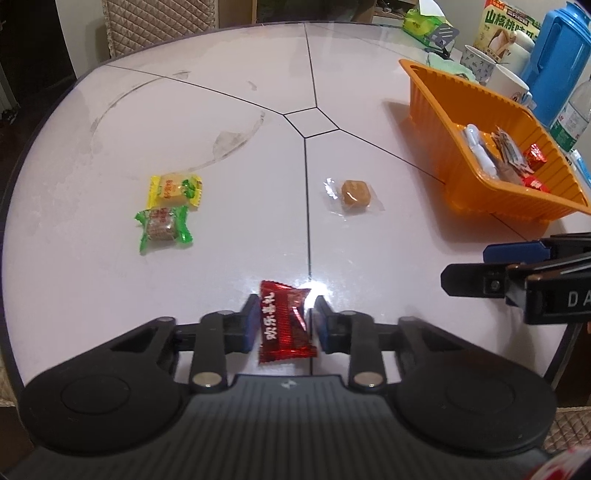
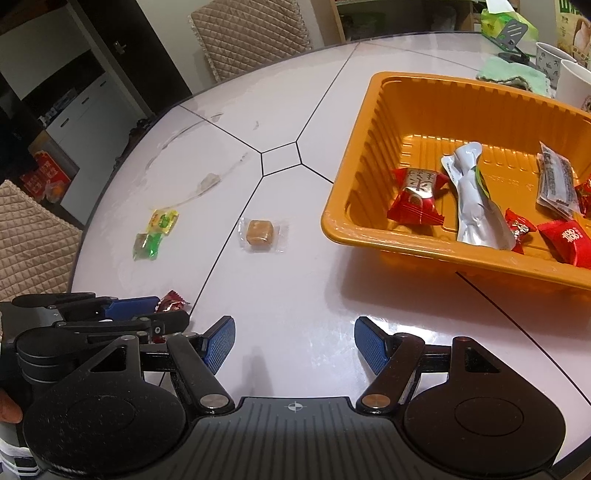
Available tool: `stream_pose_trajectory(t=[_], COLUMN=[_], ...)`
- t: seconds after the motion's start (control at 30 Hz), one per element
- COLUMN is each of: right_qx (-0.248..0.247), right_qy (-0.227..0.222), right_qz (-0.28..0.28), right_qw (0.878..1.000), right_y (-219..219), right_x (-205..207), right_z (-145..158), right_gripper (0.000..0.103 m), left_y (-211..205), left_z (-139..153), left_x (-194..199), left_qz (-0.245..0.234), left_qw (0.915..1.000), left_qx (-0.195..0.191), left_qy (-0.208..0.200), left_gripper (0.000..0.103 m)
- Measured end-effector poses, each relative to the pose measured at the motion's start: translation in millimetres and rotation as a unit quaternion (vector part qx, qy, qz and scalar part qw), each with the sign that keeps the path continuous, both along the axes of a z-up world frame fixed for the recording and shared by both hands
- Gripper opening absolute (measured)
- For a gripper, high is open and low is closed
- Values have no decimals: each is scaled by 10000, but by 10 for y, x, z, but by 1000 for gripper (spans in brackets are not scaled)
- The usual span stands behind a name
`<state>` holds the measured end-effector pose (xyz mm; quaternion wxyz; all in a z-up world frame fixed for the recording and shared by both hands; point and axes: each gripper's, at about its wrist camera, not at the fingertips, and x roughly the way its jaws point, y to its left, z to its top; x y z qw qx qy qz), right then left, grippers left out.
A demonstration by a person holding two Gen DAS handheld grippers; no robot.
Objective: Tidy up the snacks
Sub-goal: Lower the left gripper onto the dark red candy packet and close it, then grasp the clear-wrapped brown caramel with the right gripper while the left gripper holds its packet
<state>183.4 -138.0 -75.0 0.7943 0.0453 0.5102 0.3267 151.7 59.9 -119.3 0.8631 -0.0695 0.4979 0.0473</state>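
A red foil-wrapped candy (image 1: pixel 285 326) lies on the white round table near its front edge, and my left gripper (image 1: pixel 286 320) is shut on it, blue pads against both sides of the wrapper. In the right wrist view the same gripper (image 2: pixel 168 314) shows at the lower left with the red candy (image 2: pixel 173 301) poking out. My right gripper (image 2: pixel 294 343) hangs open over bare table with nothing between its fingers. A yellow candy (image 1: pixel 175 186), a green candy (image 1: pixel 162 229) and a clear-wrapped brown candy (image 1: pixel 354 192) lie loose. The orange tray (image 2: pixel 347 206) holds several wrapped snacks.
Behind the tray stand white mugs (image 1: pixel 508 79), a blue jug (image 1: pixel 561 55), a water bottle (image 1: pixel 572 114) and a green tissue pack (image 1: pixel 421 22). Padded chairs (image 2: pixel 243 33) ring the table's far and left edges. Smudges mark the tabletop (image 1: pixel 221 92) on the left.
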Motion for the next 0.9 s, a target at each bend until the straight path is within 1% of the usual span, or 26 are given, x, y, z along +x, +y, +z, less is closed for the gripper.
stream_pose_trajectory(t=[0.1,0.27,0.5,0.73,0.9], right_qx=[4,25,101,75,-6], right_qy=[-11,-59,-282,-546,-679], right_qz=[48,192,462,469,291], right_qw=[10000,9998,9985,9974,9973], right_y=[26,90,262,494,621], right_x=[-4,-9,-21,24,81], right_z=[0,-5,-14,-75,-100], right_gripper=[71,71,71,71,71], left_y=[14,19,185,371,515], left_z=[-1,6,108,229,284], left_x=[-16,-34,-69,-74,-69], left_qz=[-14,-23,213,454,613], left_qw=[10000,9999,9996,9985,9973], left_qx=[-11,94,108,160,178], left_qy=[-11,-32,-132,-276,-361], left_gripper=[23,22,22,22,22])
